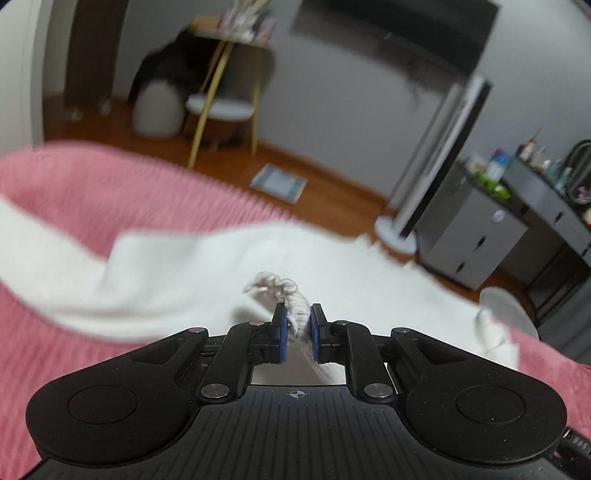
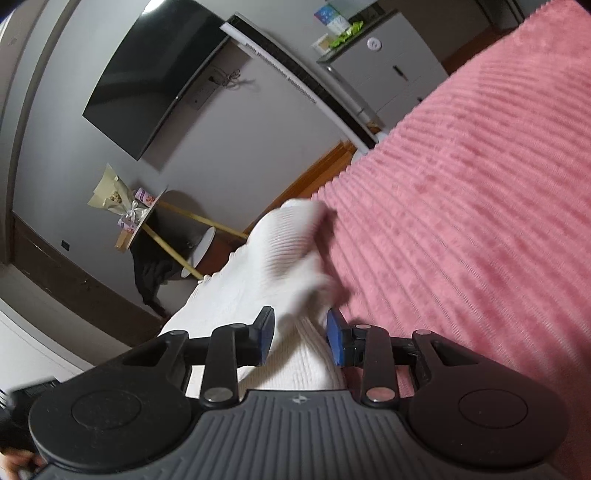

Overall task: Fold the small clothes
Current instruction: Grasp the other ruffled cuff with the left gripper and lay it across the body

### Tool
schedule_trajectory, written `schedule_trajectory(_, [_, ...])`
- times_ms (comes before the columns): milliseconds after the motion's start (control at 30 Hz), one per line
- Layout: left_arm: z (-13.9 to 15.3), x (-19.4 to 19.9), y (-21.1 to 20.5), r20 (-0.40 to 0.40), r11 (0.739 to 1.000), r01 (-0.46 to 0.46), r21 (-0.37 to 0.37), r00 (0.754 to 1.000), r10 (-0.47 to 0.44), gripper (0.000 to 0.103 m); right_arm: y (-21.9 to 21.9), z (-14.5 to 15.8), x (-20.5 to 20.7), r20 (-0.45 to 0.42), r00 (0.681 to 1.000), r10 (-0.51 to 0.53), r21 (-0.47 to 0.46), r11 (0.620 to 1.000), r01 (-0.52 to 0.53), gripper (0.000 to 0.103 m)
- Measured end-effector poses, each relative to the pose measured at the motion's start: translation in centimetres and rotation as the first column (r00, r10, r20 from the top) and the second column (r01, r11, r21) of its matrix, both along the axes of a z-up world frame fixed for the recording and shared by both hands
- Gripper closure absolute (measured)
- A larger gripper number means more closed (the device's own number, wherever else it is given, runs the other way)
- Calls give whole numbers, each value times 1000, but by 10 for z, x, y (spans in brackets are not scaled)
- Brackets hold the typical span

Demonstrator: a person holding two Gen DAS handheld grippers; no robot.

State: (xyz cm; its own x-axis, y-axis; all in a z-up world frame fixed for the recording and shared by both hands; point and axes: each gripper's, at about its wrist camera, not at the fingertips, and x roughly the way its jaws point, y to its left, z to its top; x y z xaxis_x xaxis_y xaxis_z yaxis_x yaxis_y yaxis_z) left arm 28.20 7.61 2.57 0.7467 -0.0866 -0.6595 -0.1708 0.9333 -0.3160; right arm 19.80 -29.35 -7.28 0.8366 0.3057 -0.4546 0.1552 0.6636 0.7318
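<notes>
Looking past your left gripper (image 1: 296,328), you have the ribbed pink bedspread (image 1: 110,192) as your working surface, and everything else sits beyond its far edge: a gold-legged side table (image 1: 221,85) with a white round shelf low on its legs, a flat grey bathroom scale (image 1: 279,183) on the wooden floor (image 1: 332,177) just off the bedspread, a tall white tower fan (image 1: 436,158) and a grey drawer cabinet (image 1: 476,229) crowded with bottles. A dark wall-mounted television (image 1: 391,29) hangs above them. None of these touches the bedspread. The white knitted garment (image 1: 192,273) lies spread across the bedspread, blurred, with a ribbed cuff showing in the right wrist view. Your left gripper's blue pads (image 1: 282,328) are nearly together, pinching a bunched fold of the garment that sticks up between them. Your right gripper (image 2: 300,332) stands partly open, its fingers either side of a strip of the white knitted garment (image 2: 280,258); whether the pads actually press the cloth you cannot tell from this view. On its far side the bedspread (image 2: 461,221) runs bare toward the cabinet (image 2: 388,62).
</notes>
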Motion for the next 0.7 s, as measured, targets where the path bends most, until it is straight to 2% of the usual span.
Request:
schedule_trajectory(133, [-25,3,9,-60,1000,-30,-5,998,29,86,-1,-11,3,-20,1000,4,65,998,-3,73])
schedule_trajectory(200, [-34,4,14,-77,998,-39,-53,996,35,81,-2,-13,3,-14,1000,5,84,996,-4,70])
schedule_trajectory(233, [-38,4,17,-80,995,-45,-85,996,38,77,-2,-14,3,-5,1000,2,94,996,-2,65])
schedule_trajectory(300, [-43,5,26,-86,988,-52,-144,995,40,74,-2,-18,2,13,1000,-9,116,993,7,58])
schedule_trajectory(367, [-48,8,30,-100,984,-53,-172,994,36,75,0,-20,5,28,999,-26,130,991,23,57])
schedule_trajectory(400, [-49,10,29,-112,985,-46,-167,993,28,78,1,-20,6,33,999,-39,129,991,34,57])
schedule_trajectory(433, [-51,9,27,-120,988,-42,-149,992,24,88,2,-21,7,39,998,-53,123,991,48,57])
schedule_trajectory(467, [-49,10,24,-124,992,-37,-121,992,22,91,3,-21,8,43,997,-67,116,991,61,60])
schedule_trajectory(533, [-47,14,19,-109,998,-32,-61,994,26,94,5,-20,9,43,996,-83,92,993,79,76])
schedule_trajectory(600, [-35,13,16,-63,1000,-27,-6,998,26,94,6,-21,11,28,996,-90,63,994,88,85])
schedule_trajectory(700, [-12,8,11,32,997,-17,75,999,14,94,7,-18,10,27,994,-103,43,994,102,87])
